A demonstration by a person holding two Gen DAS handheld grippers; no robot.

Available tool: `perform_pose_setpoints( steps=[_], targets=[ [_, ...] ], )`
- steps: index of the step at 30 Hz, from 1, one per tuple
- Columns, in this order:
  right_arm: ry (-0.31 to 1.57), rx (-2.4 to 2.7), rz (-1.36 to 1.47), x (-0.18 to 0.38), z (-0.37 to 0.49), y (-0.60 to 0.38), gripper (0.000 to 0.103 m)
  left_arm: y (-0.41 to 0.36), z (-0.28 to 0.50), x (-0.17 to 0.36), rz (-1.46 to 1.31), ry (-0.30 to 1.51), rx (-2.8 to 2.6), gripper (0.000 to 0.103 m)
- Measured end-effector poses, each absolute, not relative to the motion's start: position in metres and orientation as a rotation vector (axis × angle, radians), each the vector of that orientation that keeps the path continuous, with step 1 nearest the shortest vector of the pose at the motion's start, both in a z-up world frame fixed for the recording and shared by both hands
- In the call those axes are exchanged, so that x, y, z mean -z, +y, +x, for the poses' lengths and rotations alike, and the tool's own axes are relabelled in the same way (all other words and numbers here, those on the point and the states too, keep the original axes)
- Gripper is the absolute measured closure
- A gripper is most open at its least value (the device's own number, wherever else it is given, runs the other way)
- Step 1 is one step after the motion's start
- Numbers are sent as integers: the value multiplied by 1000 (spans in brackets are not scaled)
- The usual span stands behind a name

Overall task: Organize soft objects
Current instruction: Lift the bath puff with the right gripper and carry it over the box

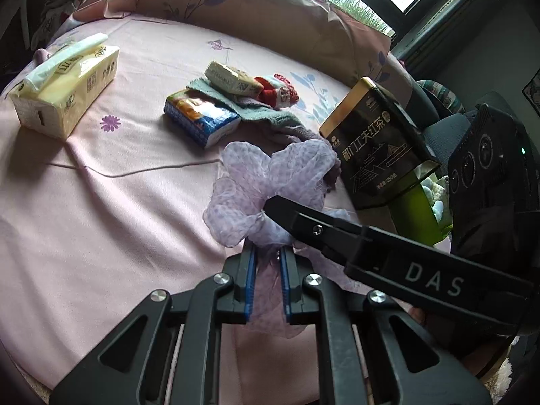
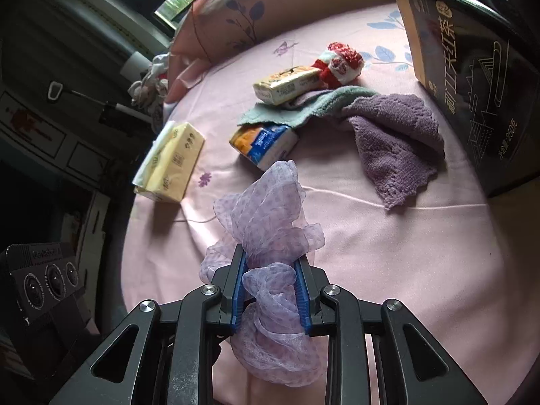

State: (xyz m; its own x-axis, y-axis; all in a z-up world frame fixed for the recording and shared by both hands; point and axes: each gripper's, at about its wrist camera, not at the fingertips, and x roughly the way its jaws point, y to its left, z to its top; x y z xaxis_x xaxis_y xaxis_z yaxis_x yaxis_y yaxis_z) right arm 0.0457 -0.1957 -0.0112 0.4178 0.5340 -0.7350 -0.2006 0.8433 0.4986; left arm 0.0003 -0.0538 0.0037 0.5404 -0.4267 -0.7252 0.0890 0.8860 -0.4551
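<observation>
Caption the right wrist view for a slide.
Right gripper shut on a sheer lilac scarf above the pink bedsheet, tissue packs and towels beyond.

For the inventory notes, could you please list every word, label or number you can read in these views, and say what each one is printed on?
"DAS": white letters on the right gripper, along its black finger.
"250g" (likely): small print low on the black tea tin.
Large Chinese characters on the tea tin: visible, but I cannot transcribe them reliably.
Yellow tissue pack: print too small to read.
Blue tissue pack: lettering blurred.
Small beige pack: print too small.
</observation>
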Motion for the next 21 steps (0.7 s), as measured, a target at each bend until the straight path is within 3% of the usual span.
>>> perform_pose_setpoints(
  steps=[21],
  targets=[
    [706, -572, 370, -98, 6, -212, 74, -70, -29, -113, -298, 679, 352, 92]
  ],
)
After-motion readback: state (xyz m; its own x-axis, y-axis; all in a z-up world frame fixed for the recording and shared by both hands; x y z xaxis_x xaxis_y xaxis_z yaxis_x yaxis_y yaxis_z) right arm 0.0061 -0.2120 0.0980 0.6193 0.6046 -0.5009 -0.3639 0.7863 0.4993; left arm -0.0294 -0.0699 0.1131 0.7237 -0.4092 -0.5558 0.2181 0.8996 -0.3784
